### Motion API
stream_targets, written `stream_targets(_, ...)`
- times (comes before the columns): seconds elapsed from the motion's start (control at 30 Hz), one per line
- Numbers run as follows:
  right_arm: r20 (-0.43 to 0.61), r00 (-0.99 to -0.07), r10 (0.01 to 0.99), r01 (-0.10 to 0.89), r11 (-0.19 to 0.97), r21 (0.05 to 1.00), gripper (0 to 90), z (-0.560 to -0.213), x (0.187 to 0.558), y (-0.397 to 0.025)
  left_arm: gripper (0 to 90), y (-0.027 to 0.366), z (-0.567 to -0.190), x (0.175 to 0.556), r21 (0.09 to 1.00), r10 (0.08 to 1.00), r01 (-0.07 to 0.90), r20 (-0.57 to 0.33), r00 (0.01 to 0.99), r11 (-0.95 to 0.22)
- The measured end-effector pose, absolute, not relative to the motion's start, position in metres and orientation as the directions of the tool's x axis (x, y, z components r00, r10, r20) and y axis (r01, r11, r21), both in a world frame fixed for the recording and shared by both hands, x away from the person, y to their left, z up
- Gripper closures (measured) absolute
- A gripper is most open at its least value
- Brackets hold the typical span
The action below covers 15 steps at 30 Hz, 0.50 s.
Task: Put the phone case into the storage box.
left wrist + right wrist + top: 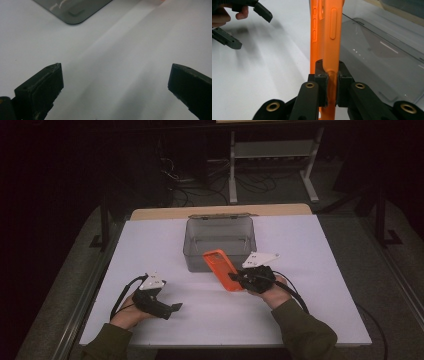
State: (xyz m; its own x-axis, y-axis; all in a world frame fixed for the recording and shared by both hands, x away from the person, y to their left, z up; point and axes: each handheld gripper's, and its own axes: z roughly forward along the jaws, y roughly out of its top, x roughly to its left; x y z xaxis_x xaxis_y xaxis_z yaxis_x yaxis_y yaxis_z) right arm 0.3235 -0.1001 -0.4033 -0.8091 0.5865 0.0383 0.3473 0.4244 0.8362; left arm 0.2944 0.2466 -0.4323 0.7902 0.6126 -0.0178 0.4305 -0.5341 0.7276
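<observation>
A: so what else is around? I spot a white rectangular tabletop point(150, 245) with a strip of bare light wood point(165, 213) along its far edge.

B: yep, and behind it a white metal-framed stand with a shelf point(272, 150) on the dark floor, plus a tangle of black cables point(200, 182) lying beside its foot. Background's too dim for more.

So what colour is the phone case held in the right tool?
Orange phone case; it shows best in the right gripper view.

Bare white table point(150, 245) on both sides of the central grey box point(220, 240).
</observation>
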Motion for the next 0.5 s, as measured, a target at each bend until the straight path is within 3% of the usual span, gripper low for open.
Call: stream_targets(0.5, 0.044, -0.806, 0.590, 0.347, 0.412, 0.842, 81.2, -0.386, 0.326, -0.108, 0.0, 0.246, -0.433, 0.294, 0.726, 0.606, 0.427, -0.017, 0.795, -0.540)
